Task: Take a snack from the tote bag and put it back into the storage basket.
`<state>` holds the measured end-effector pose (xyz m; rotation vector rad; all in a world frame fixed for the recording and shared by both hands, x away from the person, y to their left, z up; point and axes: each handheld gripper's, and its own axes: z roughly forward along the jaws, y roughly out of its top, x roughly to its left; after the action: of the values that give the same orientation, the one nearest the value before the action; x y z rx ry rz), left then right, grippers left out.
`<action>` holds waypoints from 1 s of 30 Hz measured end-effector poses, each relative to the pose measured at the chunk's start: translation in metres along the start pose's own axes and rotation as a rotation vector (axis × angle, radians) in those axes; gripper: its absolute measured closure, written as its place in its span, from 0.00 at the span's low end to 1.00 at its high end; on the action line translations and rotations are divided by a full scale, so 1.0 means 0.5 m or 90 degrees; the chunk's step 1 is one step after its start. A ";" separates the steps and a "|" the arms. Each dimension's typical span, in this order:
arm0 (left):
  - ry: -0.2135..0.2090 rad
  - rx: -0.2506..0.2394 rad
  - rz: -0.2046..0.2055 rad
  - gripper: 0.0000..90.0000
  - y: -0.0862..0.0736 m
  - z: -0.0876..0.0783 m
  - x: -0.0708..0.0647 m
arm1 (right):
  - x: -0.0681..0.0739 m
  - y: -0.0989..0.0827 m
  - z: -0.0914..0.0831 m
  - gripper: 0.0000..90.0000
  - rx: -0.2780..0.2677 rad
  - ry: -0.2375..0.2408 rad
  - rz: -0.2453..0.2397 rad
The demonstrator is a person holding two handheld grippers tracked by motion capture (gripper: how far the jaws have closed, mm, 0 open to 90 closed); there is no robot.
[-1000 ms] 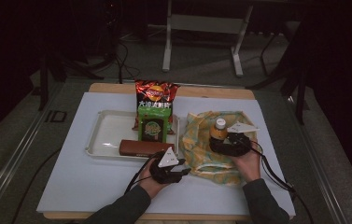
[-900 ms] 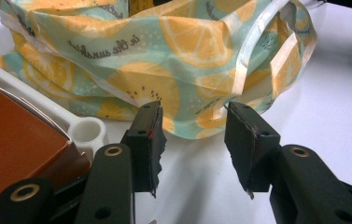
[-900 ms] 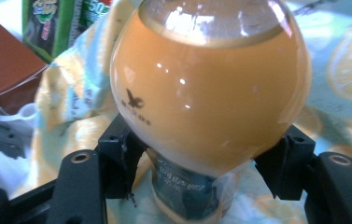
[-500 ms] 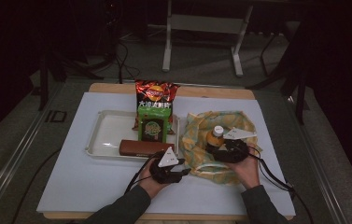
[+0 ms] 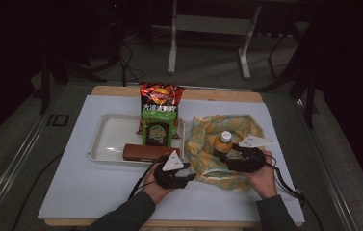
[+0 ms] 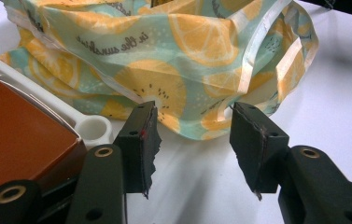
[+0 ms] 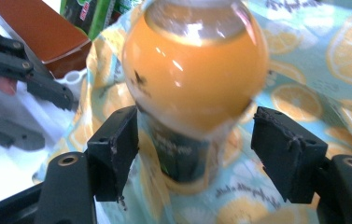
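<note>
I see my right gripper [image 7: 194, 154] with its jaws apart on both sides of the orange juice bottle [image 7: 194, 74]; the pads do not press on it. The bottle stands upright on the lemon-print cloth bag [image 5: 217, 144], right of the white tray [image 5: 109, 139]. My left gripper [image 6: 192, 142] has just been opening its jaws; they are released, nothing between them, just before the edge of the bag, beside the brown box [image 6: 17, 126].

high view overhead, far; both claw views close, level, sharing lemon-print bag [image 6: 164, 56].
</note>
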<state>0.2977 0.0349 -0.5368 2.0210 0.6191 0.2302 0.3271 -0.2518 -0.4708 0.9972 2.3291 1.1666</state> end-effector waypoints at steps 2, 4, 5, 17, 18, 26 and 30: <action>-0.009 -0.007 -0.010 0.56 0.002 -0.001 -0.002 | -0.003 -0.006 -0.010 0.37 -0.002 -0.005 0.002; -0.012 -0.010 -0.006 0.56 0.007 -0.003 -0.007 | -0.005 -0.010 -0.024 0.43 -0.011 -0.005 0.001; -0.013 -0.011 -0.003 0.56 0.010 -0.004 -0.010 | -0.005 -0.012 -0.031 0.46 -0.014 -0.005 -0.001; -0.009 -0.041 0.008 0.55 0.058 -0.030 -0.019 | 0.012 -0.061 -0.057 0.79 0.014 0.020 -0.047; -0.008 -0.043 0.010 0.55 0.064 -0.030 -0.019 | 0.012 -0.064 -0.054 0.81 0.017 0.022 -0.048; -0.011 -0.038 0.033 0.50 0.116 -0.019 -0.017 | 0.019 -0.074 -0.039 0.90 0.034 0.030 -0.068; -0.009 -0.033 0.040 0.49 0.143 -0.008 -0.013 | 0.016 -0.078 -0.038 0.92 0.033 0.034 -0.066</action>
<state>0.3139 0.0061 -0.4730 1.9920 0.5360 0.2675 0.2939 -0.2726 -0.4905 0.8616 2.4334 1.1107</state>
